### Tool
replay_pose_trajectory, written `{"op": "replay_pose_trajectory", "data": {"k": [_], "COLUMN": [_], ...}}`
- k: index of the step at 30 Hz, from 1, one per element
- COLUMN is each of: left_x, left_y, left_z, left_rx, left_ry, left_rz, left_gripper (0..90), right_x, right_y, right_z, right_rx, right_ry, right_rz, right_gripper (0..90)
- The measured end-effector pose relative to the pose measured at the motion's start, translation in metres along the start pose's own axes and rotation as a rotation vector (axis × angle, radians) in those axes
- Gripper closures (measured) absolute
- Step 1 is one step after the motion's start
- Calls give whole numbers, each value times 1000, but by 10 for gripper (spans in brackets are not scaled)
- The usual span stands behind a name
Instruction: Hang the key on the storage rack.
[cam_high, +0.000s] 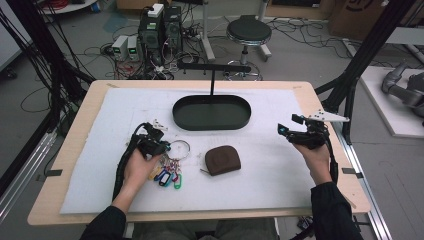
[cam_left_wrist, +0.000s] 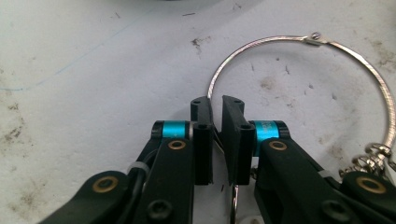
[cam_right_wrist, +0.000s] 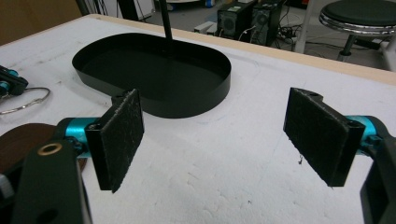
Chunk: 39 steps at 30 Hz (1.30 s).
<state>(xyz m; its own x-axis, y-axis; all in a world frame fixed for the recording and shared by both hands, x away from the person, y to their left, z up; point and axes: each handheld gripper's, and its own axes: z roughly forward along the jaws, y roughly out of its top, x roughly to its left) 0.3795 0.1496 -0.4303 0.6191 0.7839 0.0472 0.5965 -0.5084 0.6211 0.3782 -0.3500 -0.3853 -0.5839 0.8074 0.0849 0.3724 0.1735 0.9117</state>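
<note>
A large metal key ring (cam_high: 180, 149) carrying several keys with coloured tags (cam_high: 168, 176) lies on the white mat, left of centre. My left gripper (cam_high: 161, 141) is lowered onto it. In the left gripper view the jaws (cam_left_wrist: 217, 105) stand almost together with the ring's wire (cam_left_wrist: 315, 36) pinched between the pads. My right gripper (cam_high: 290, 125) hovers at the right side of the mat, its pads (cam_right_wrist: 121, 137) wide apart with nothing between them. The ring (cam_right_wrist: 28, 105) also appears at the left of the right gripper view.
A brown leather pouch (cam_high: 222, 160) lies at the mat's centre, right of the keys. A black oval tray (cam_high: 212, 122) with an upright T-shaped post (cam_high: 212, 80) stands at the back middle. The wooden table edge (cam_high: 200, 216) frames the mat.
</note>
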Motion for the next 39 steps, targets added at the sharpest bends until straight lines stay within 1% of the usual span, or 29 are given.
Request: {"op": "replay_pose_trajectory", "data": {"k": [2,3,4,6,9,10,11,16,18,20,22,25,30,31,36,37,39], "left_x": [-2,-2,-1,0,0,0,1,6,8,8,8,5,-1,-2,-9,-11,-15], "left_y": [-2,-2,-2,-2,-1,-1,-1,-2,-2,-2,-2,0,3,3,4,4,3], "left_z": [0,0,0,-2,-4,-5,-6,-11,-14,-15,-16,-19,-27,-28,-36,-37,-40], "left_rx": [-17,-20,-27,-36,-57,-64,-72,-135,-159,-172,-180,-193,-214,-221,-242,-247,-250], "left_ry": [10,4,-12,-28,-39,-50,-63,-139,-176,-191,-210,-228,-252,-258,-274,-279,-290], "left_rz": [-4,-11,-25,-37,-38,-39,-48,-100,-123,-137,-141,-141,-114,-114,-81,-81,-61], "left_gripper": [847,853,853,855,856,856,856,856,856,856,857,857,857,857,858,858,857], "right_x": [0,0,0,1,0,0,0,0,0,-1,0,-1,-1,-1,-2,-2,-2], "right_y": [0,0,0,0,0,0,0,0,0,0,0,0,0,0,1,1,1], "right_z": [0,0,0,0,0,0,-1,0,0,0,0,-1,-1,-1,-2,-2,-2], "right_rx": [0,-2,-2,-4,-8,-9,-8,-9,-10,-9,-10,-14,-18,-20,-24,-26,-26], "right_ry": [1,1,1,0,-2,-1,-2,2,2,2,1,1,3,2,2,1,4], "right_rz": [-2,-4,-4,-2,-2,2,1,3,2,2,4,3,7,7,11,9,12], "right_gripper": [207,207,207,207,208,208,207,207,208,208,207,207,207,207,207,207,207]}}
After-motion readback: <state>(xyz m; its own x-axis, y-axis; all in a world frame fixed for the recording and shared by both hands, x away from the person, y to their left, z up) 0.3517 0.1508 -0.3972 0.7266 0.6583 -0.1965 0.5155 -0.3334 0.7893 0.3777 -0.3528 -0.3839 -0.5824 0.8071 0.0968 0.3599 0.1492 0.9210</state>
